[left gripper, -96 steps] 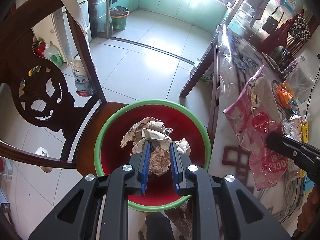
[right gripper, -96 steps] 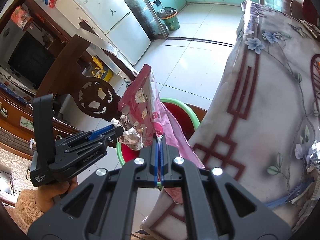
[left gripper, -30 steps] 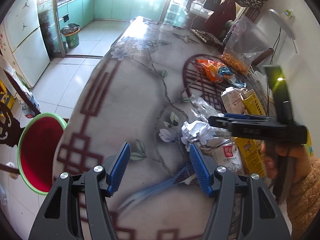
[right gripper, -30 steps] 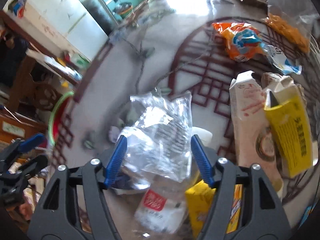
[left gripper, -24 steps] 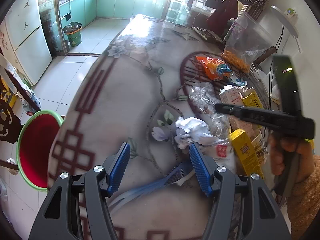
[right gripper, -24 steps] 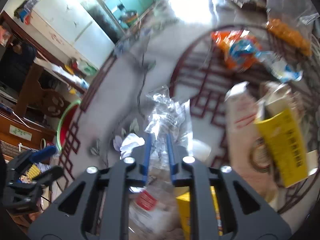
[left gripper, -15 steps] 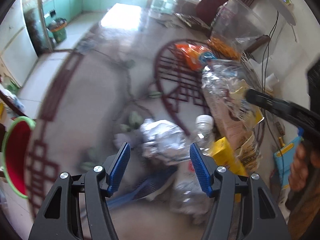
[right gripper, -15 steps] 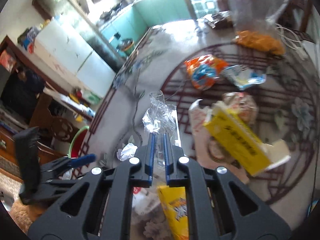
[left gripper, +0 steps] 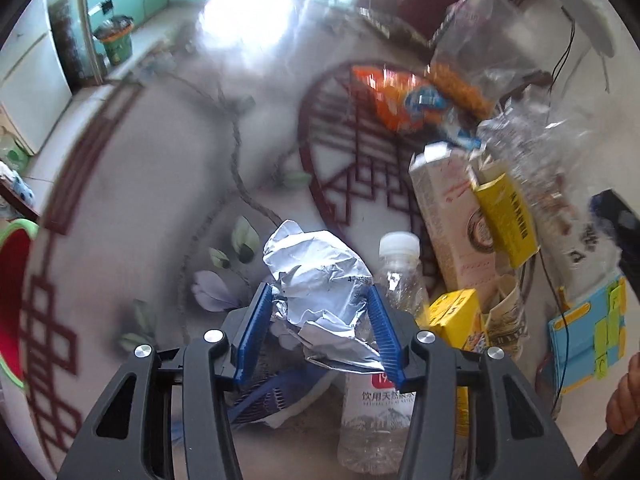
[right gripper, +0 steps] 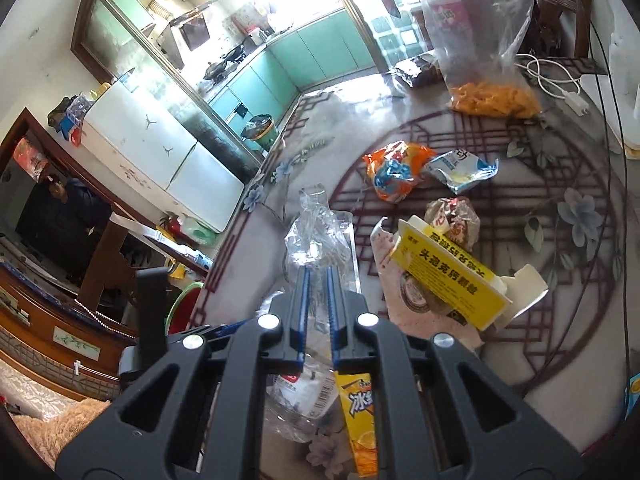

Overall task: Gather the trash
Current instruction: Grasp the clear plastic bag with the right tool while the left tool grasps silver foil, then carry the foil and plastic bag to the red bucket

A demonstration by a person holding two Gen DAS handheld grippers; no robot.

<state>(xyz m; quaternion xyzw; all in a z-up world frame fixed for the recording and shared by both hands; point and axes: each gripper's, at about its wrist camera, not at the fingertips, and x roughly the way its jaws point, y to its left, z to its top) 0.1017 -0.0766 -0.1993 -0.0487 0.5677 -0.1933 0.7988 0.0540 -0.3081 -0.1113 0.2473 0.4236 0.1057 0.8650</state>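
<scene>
On the patterned surface (right gripper: 560,264), taken around the one clear water bottle (left gripper: 384,368) lying with its white cap pointing away from the left wrist camera: one crumpled silver foil wrapper (left gripper: 320,288) just left of the bottle's neck, bracketed by the blue pads of the left hand-held gripper (left gripper: 320,332), whose jaws stand wide with each pad at or just beside a flank of the foil; whether they press it cannot be told. One blue mesh item (left gripper: 272,396) under the foil, beside the bottle's body. One small yellow carton (left gripper: 456,320) touching the bottle's right side. One tall pale milk carton (left gripper: 444,224) beyond the bottle, with one yellow box (right gripper: 448,280) leaning across it. One orange snack packet (right gripper: 394,174) and one light-blue packet (right gripper: 460,170) further off, side by side. One clear zip bag with orange snacks (right gripper: 484,76) at the far side, upright. One brownish crumpled wrapper (right gripper: 454,220) behind the yellow box. Right hand-held gripper (right gripper: 316,280): jaws drawn nearly together on one crumpled clear plastic bag (right gripper: 316,232), held up above the bottle. One red basin with a green rim (left gripper: 12,300) off the surface's left edge, well apart from the bottle. One light-blue booklet with yellow tabs (left gripper: 584,340) right of the bottle, near the surface's edge.
</scene>
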